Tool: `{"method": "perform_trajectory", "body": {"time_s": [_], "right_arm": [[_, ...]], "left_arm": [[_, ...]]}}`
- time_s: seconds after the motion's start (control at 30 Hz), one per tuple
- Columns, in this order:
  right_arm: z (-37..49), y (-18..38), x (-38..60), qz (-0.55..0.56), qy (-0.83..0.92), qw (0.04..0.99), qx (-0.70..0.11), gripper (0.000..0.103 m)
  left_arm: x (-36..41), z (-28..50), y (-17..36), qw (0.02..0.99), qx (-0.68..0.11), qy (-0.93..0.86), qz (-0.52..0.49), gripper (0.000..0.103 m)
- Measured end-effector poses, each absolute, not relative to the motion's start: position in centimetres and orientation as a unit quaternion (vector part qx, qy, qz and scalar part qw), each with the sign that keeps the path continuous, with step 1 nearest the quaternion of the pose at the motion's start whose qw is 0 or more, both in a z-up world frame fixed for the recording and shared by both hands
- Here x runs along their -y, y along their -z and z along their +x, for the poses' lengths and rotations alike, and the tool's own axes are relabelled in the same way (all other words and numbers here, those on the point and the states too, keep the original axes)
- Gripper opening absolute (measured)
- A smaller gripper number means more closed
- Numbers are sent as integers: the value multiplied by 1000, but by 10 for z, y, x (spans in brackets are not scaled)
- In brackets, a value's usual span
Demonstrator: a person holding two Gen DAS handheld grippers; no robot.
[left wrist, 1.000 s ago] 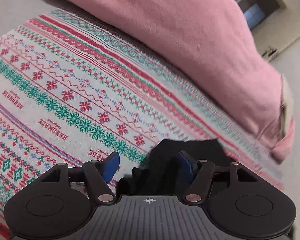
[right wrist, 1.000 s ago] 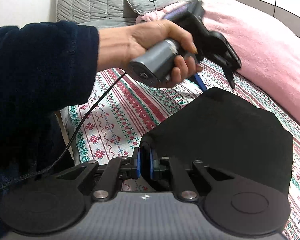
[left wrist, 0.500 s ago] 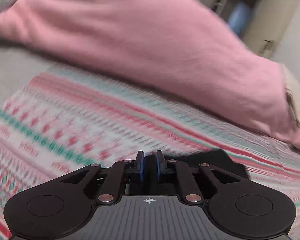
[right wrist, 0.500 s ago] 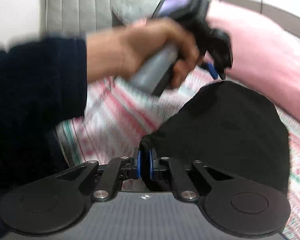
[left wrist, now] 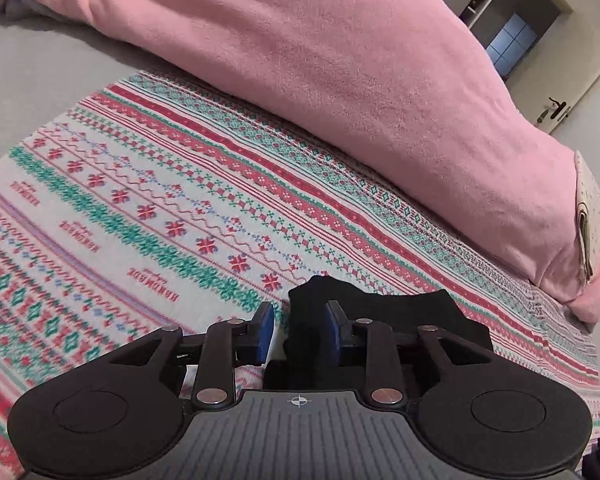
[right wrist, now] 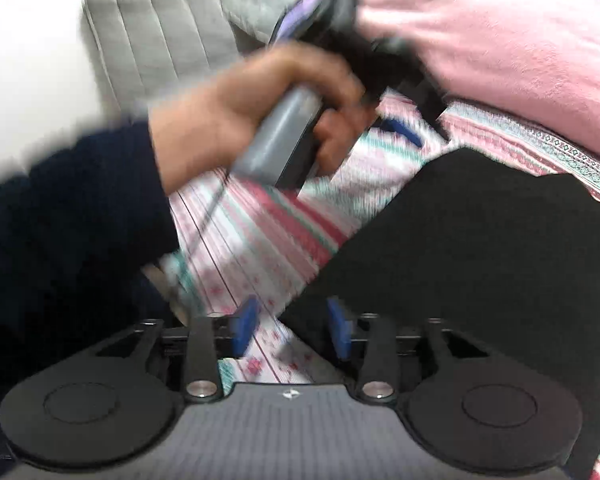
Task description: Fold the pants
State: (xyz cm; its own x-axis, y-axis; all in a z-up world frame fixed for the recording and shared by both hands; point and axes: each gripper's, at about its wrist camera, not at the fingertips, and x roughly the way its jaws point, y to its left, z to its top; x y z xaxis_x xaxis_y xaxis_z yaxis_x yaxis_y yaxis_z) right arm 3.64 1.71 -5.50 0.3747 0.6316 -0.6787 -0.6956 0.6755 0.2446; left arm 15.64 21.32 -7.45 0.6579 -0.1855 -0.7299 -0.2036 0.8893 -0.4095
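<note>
The black pants [right wrist: 480,264] lie folded on the patterned bedspread [left wrist: 180,200], near the pink blanket [left wrist: 340,60]. My left gripper [left wrist: 300,330] and right gripper [right wrist: 292,326] both have jaws spreading, pinching nothing. The cloth looks soft and limp; I'd take a folded edge.

My left gripper [left wrist: 298,334] angles down over the patterned blanket [left wrist: 160,200]; its jaws are opening. A raised corner of the black pants [left wrist: 388,312] sits between the blue pads [left wrist: 265,332], close against the right one and clear of the left; whether it touches that pad I can't quite tell. The rest of the dark cloth spreads right, behind the linkage. A pink duvet [left wrist: 320,60] is heaped along the blanket's far edge. A door [left wrist: 580,76] is at upper right.
</note>
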Motion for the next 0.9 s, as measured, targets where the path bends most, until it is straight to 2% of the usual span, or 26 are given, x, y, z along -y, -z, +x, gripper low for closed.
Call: {"method": "perform_trajectory", "body": {"time_s": [0.17,0.27,0.33,0.4,0.53,0.67,0.8,0.83,0.87,0.9], "right_arm": [[70,27,57,-1,-354,855,-379,55],[97,29,97,24,-269,875,-402,55],[115,36,123,50,-207,882,-420,53],[132,50,141,66,-147,881,-444,48],[153,74,155,91,-116,866,-477,36],[167,93,156,155,-128,842,-500,27],[171,99,153,203,-130,829,-505,27],[171,101,152,206,-130,829,-504,26],[172,102,151,207,-129,830,-501,21],[171,101,149,206,-126,833,-499,16]], "left_arm": [[-192,123,59,897,-413,-6,-159,27],[-182,113,65,887,-433,28,-160,29],[-179,115,75,874,-460,23,-157,52],[-181,119,81,869,-470,9,-154,64],[-190,122,92,848,-487,15,-210,74],[-188,121,108,821,-509,34,-256,76],[-176,119,108,827,-510,52,-229,77],[-173,117,108,827,-510,59,-228,76],[-170,116,108,828,-508,60,-228,75],[-169,114,109,831,-504,52,-228,68]]}}
